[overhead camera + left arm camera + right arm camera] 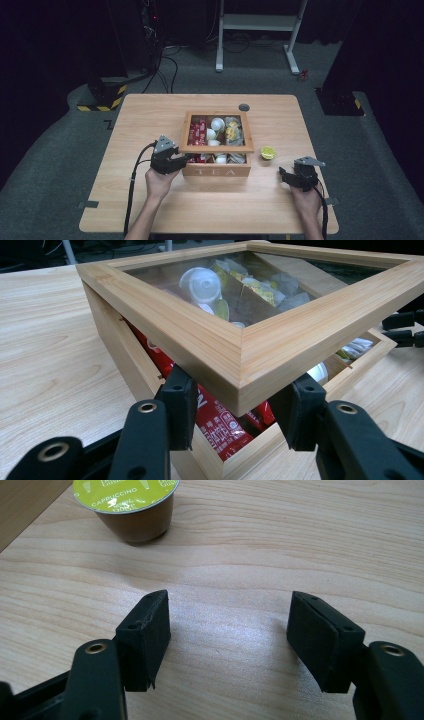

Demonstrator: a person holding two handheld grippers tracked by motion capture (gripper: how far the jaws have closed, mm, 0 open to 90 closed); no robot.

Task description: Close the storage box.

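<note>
Two grippers are working: our left gripper [184, 159] is holding the tea box [216, 171] lid [240, 355] corner, lifted; our right gripper [227, 640] is waiting wide near the capsule [131, 502].

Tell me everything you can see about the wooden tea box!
The tea box is light wood with TEA on its front. Its lid is a wooden frame around a clear pane, and it stands tilted partly open. Inside, dividers split it into compartments: red packets on one side, white capsules in the middle, pale sachets on the other. It sits mid-table. The left gripper straddles the lid's front corner; whether its pads press the wood I cannot tell. A green-topped capsule stands beside the box.
</note>
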